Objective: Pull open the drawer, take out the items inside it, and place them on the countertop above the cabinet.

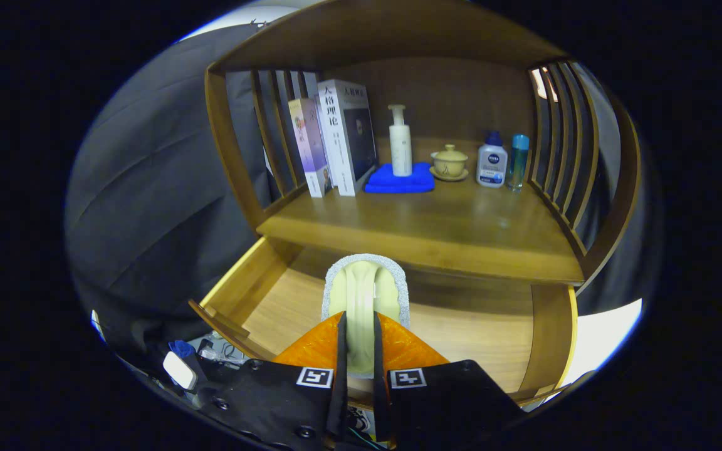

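Gripper (358,332) fingers pinch a pale sponge (366,294) with a grey scouring edge; it sticks out just ahead of the jaws. Open drawer (461,338) lies beneath. Countertop (436,225) is beyond the jaws.

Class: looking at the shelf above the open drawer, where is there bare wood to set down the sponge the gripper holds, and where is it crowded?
The gripper is shut on the sponge over the open drawer. Bare wood: the countertop's whole front strip, between the front edge and the blue cloth. Crowded: the back row of books, pump bottle, lidded cup and two bottles.
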A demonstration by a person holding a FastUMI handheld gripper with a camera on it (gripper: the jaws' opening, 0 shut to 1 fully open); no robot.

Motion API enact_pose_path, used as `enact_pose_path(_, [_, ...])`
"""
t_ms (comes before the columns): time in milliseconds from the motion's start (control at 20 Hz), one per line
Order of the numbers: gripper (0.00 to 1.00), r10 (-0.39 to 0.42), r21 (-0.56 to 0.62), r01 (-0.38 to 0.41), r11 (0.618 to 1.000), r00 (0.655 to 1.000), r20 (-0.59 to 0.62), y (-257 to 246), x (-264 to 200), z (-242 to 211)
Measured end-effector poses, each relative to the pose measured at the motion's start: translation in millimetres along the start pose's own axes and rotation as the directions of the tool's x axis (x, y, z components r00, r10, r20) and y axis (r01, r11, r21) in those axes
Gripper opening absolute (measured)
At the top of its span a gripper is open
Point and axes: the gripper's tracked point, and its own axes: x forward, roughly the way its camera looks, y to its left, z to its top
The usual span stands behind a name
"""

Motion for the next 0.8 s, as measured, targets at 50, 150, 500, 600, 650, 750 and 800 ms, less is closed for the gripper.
enact_pose_path(50, [0.19, 0.000, -0.002, 0.000, 1.000, 1.000, 0.010, 0, -1, 7])
enact_pose_path(150, [0.19, -0.012, -0.002, 0.012, 1.000, 1.000, 0.020, -5, 1, 16])
enact_pose_path(500, [0.19, -0.028, 0.048, 0.027, 0.998, 0.999, 0.034, -13, 36, 55])
enact_pose_path(600, [0.19, -0.060, 0.074, 0.057, 0.996, 0.998, 0.036, -22, 48, 66])
enact_pose_path(650, [0.19, -0.069, 0.091, 0.066, 0.994, 0.997, 0.038, -26, 56, 74])
enact_pose_path(750, [0.19, -0.088, 0.122, 0.083, 0.989, 0.996, 0.032, -36, 70, 85])
enact_pose_path(800, [0.19, -0.105, 0.141, 0.099, 0.985, 0.994, 0.034, -45, 79, 92])
